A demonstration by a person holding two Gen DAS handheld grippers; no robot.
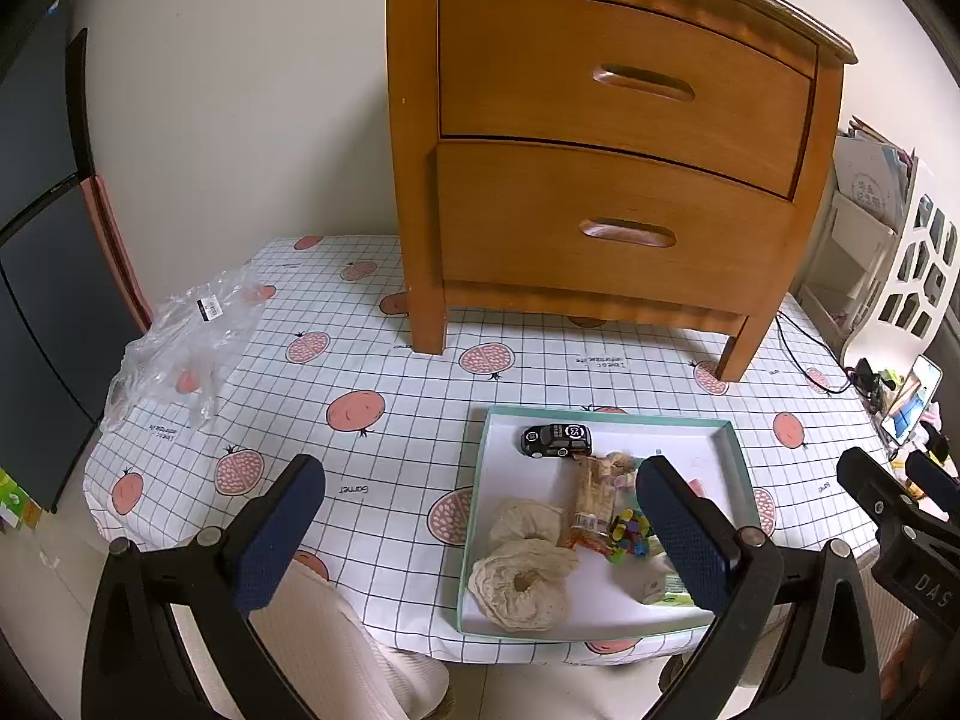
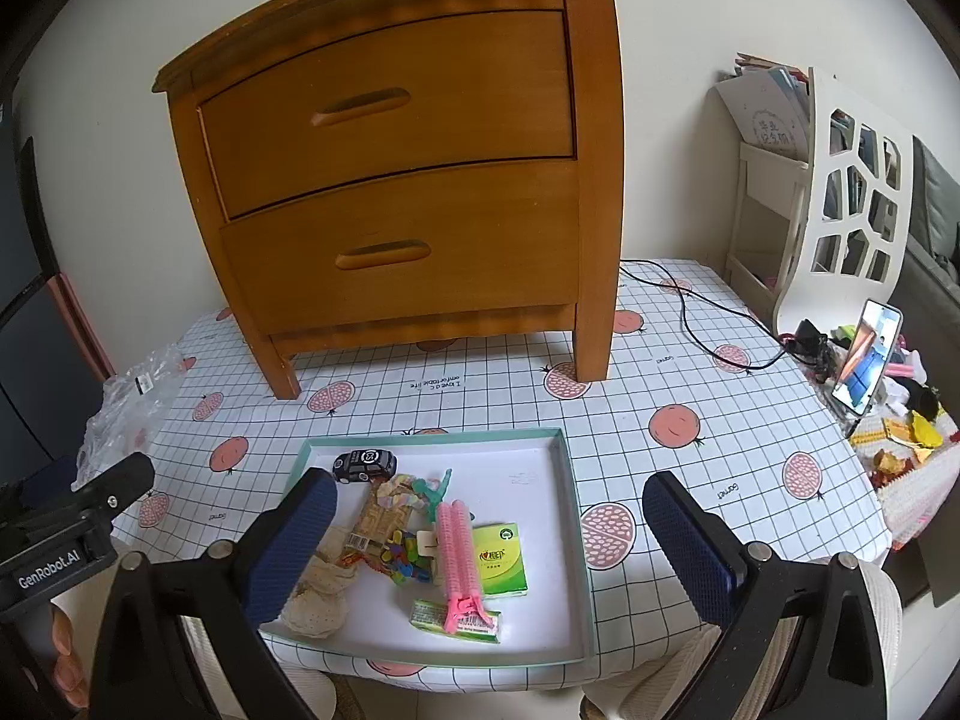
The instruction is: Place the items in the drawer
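Above tray [image 2: 573, 540] of items, left gripper [image 1: 480, 534] and right gripper [image 2: 489, 546] jaws spread, empty; drawers [image 2: 390, 120] closed

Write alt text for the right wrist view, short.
A wooden two-drawer nightstand, both drawers shut, stands on a table with a pomegranate-print cloth. In front of it a shallow tray holds a black toy car, pink hair rollers, a green packet and other small items. The open right hand-held gripper frames the tray, empty.
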